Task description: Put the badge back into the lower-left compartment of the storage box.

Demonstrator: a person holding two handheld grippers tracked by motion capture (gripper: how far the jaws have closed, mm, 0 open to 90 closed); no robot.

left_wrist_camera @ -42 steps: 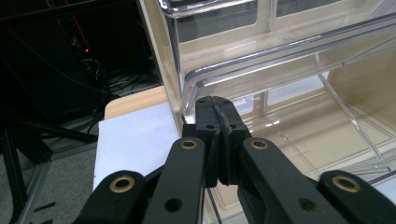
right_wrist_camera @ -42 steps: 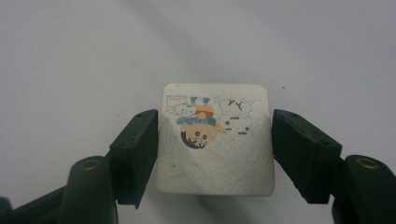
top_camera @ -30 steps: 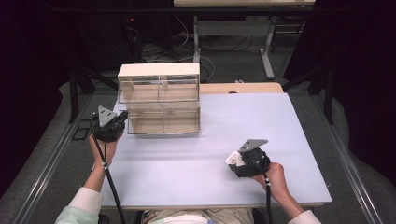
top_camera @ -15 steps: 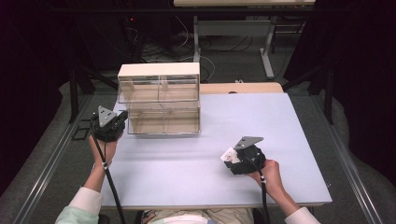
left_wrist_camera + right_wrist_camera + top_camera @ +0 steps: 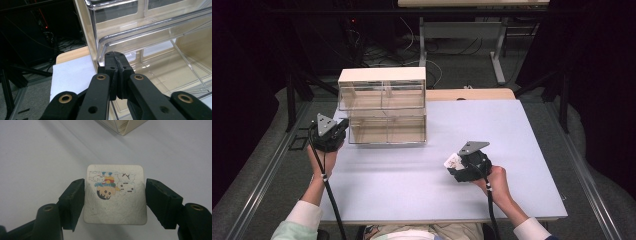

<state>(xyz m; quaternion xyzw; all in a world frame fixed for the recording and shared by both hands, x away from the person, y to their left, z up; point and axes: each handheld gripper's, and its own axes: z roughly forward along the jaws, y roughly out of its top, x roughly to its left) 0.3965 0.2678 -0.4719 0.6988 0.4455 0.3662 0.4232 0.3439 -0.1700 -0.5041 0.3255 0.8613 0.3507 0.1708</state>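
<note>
Two grips matter. The right gripper (image 5: 455,163), at five o'clock on the table (image 5: 522,130), clamps a small printed card (image 5: 115,195) by its edges; the card could bow and pop free. The left gripper (image 5: 115,58), jaws together, seems to pinch the drawer cabinet (image 5: 382,107)'s clear drawer (image 5: 160,37) lip at nine o'clock and may slip.

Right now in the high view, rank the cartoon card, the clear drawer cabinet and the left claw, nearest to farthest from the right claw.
1. Cartoon card, clamped in the right claw.
2. Clear drawer cabinet, up-left on the table.
3. Left claw, at the cabinet's left corner.
</note>
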